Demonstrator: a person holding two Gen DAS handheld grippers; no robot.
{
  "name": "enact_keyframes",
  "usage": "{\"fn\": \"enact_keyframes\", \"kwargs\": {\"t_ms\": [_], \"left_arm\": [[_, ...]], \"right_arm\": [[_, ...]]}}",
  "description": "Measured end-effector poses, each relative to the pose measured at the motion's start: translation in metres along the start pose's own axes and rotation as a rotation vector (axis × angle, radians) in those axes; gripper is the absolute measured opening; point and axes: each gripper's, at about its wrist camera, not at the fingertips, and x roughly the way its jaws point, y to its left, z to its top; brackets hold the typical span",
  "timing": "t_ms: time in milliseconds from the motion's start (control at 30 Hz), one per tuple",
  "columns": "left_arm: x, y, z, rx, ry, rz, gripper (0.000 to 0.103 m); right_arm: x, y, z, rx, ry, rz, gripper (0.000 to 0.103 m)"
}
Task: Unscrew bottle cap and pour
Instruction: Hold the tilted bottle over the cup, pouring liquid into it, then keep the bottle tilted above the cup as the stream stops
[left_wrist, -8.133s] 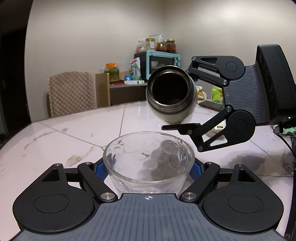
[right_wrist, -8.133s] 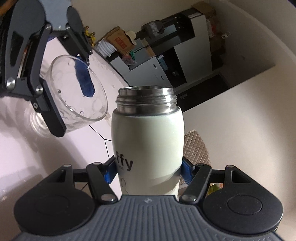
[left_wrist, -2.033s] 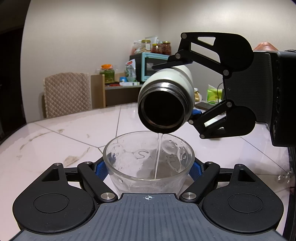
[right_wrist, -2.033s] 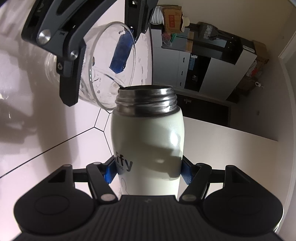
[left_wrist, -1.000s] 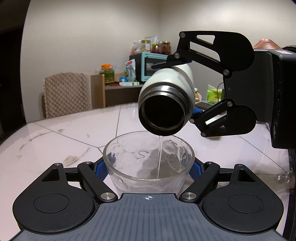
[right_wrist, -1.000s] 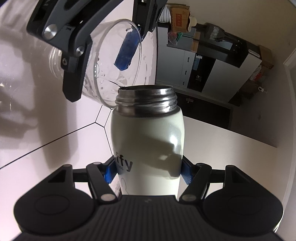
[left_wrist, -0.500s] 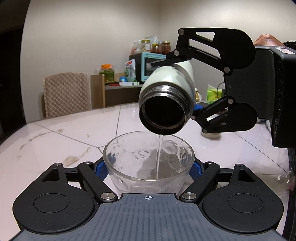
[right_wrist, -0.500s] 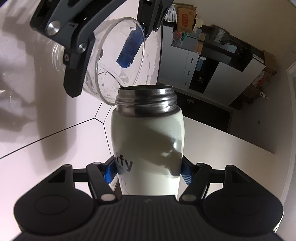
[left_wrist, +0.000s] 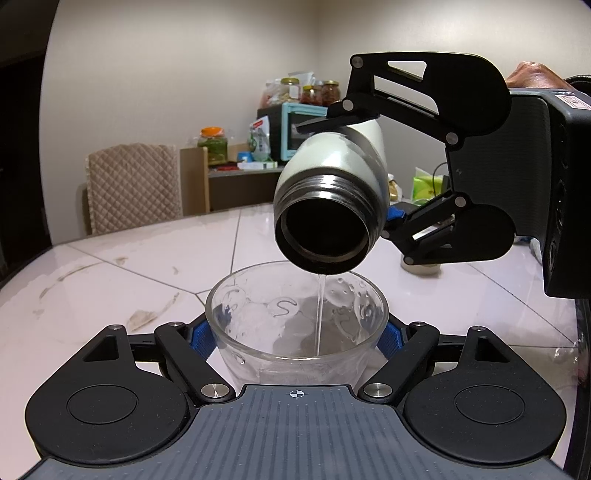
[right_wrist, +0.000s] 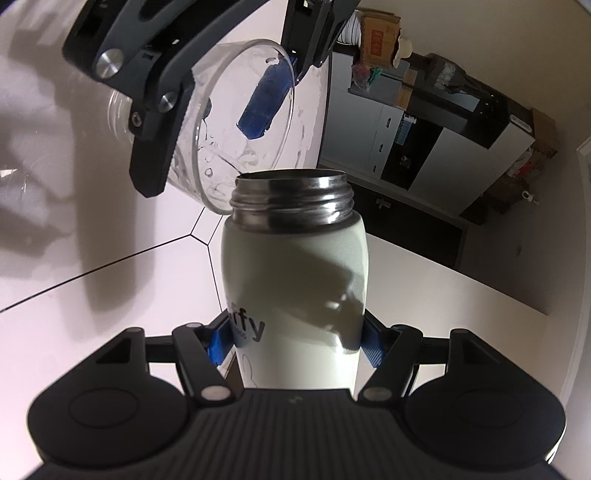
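Observation:
A clear glass cup (left_wrist: 280, 325) stands upright on the white table, and my left gripper (left_wrist: 295, 339) is shut on its sides with the blue pads (left_wrist: 201, 338). Above it my right gripper (left_wrist: 364, 168) is shut on a white steel bottle (left_wrist: 332, 162) with no cap on. The bottle is tipped with its mouth just over the cup's far rim. A thin stream of water (left_wrist: 318, 314) falls from the mouth into the cup. From the right wrist, the bottle (right_wrist: 295, 280) fills the centre, gripped low by my right gripper (right_wrist: 295, 343), with the cup (right_wrist: 236, 122) and left gripper (right_wrist: 236, 92) beyond its mouth.
The marble-tiled table (left_wrist: 110, 280) spreads to the left. A small round beige object (left_wrist: 421, 266) sits on it, half hidden behind the right gripper. A quilted chair (left_wrist: 133, 184) and a shelf with a teal oven (left_wrist: 295, 125) stand behind. A hand (left_wrist: 535, 74) tops the right gripper.
The bottle has tipped more steeply, its base raised and more of its white body showing above the mouth. The stream keeps falling into the cup. My left gripper and the cup have stayed still.

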Motion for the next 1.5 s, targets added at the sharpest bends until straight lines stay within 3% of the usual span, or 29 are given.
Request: {"fn": "enact_keyframes", "kwargs": {"t_ms": [233,533,1100,1500], "left_arm": [[0.001,-0.001,0.000,0.001,0.000,0.000,0.087],[0.002,-0.002,-0.001,0.001,-0.001,0.000,0.087],[0.003,-0.004,-0.002,0.001,-0.003,0.002,0.087],[0.003,-0.005,-0.002,0.002,-0.004,0.002,0.087]], "right_arm": [[0.027,-0.006,0.016,-0.012,0.007,-0.007,0.070],[0.029,0.019,0.025,-0.017,0.011,-0.003,0.070],[-0.029,0.091,0.003,0.001,0.007,-0.008,0.070],[-0.052,0.113,-0.003,0.025,0.004,-0.007,0.070]]}}
